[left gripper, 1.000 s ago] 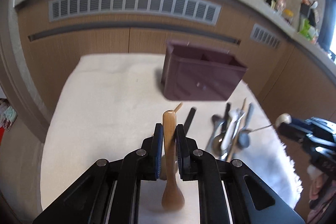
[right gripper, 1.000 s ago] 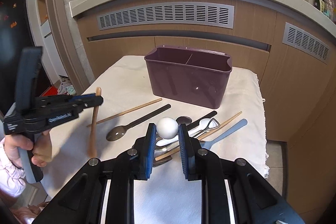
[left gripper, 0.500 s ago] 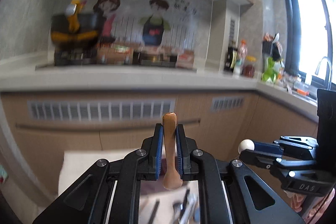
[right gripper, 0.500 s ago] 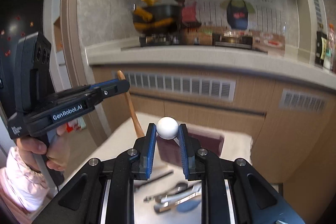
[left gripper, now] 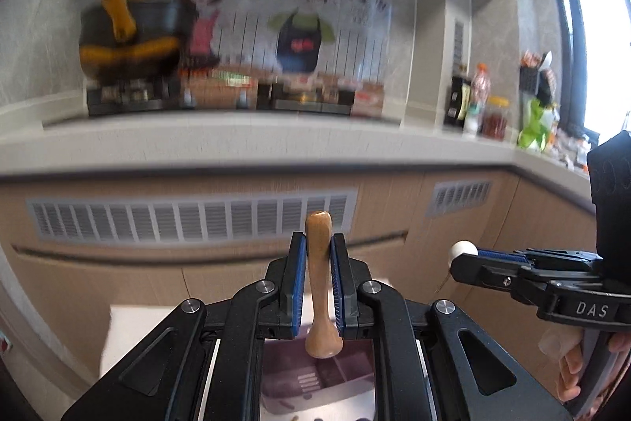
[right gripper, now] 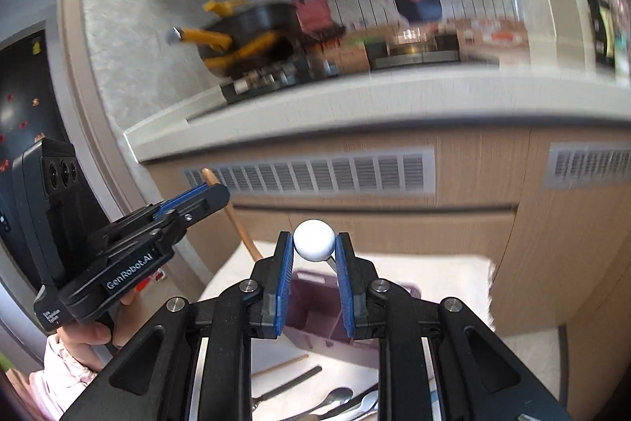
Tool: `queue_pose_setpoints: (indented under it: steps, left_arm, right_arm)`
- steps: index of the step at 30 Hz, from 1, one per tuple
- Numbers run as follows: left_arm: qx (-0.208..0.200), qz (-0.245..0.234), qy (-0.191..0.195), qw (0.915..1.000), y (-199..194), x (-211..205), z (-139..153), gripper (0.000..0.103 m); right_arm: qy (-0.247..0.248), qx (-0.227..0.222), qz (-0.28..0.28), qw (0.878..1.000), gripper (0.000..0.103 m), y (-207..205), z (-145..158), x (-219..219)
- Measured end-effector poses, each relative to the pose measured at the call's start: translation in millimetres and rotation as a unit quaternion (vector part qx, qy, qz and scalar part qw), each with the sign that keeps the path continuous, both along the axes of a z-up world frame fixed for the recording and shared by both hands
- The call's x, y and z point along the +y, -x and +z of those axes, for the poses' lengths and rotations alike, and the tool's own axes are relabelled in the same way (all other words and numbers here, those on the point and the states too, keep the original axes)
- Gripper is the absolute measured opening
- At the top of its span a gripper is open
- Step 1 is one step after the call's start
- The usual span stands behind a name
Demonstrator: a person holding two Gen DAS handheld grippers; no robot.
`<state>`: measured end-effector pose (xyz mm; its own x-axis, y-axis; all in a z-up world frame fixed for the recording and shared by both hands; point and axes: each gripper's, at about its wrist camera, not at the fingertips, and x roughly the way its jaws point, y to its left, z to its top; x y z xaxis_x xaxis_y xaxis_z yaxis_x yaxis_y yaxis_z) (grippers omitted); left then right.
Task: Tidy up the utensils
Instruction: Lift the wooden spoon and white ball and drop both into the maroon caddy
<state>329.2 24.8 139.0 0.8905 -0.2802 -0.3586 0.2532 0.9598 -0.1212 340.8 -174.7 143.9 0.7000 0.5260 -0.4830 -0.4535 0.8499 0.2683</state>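
Observation:
My left gripper [left gripper: 318, 243] is shut on a wooden spoon [left gripper: 320, 279], held upright with its bowl hanging down over the purple utensil caddy [left gripper: 315, 381]. My right gripper [right gripper: 314, 243] is shut on a utensil with a white ball end [right gripper: 314, 239], raised above the caddy [right gripper: 315, 318]. In the right wrist view the left gripper [right gripper: 205, 198] shows at the left with the wooden spoon's handle [right gripper: 232, 216]. In the left wrist view the right gripper [left gripper: 459, 257] shows at the right with the white ball [left gripper: 462, 251].
Loose spoons [right gripper: 335, 399], a black-handled utensil [right gripper: 288, 383] and a wooden chopstick [right gripper: 280, 363] lie on the white cloth [right gripper: 434, 275] in front of the caddy. A wooden counter front with vents [right gripper: 315, 172] stands behind the table.
Both grippers have lifted their utensils off the cloth and tilted up. They now hold them above the caddy, and the views have swung from the table towards the counter.

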Motion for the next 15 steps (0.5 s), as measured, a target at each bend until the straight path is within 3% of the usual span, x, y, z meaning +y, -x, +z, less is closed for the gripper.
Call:
queue_pose_setpoints:
  steps: [8,11,15]
  left_arm:
    - [0.090,0.002,-0.007,0.9959,-36,-9,-85,0.013]
    - [0.118,0.007,-0.002,0.9930,-44,-9,-110,0.013]
    - [0.141,0.010,0.009,0.9900,-45,-6,-127,0.021]
  right_arm:
    - [0.019,0.088,-0.006,0.996,0.020,-37,-87,7]
    - [0.041,0.097,-0.009,0.994,0.020,-42,-109,13]
    - [0.080,0.087,-0.015,0.993,0.024,-40,-123,22]
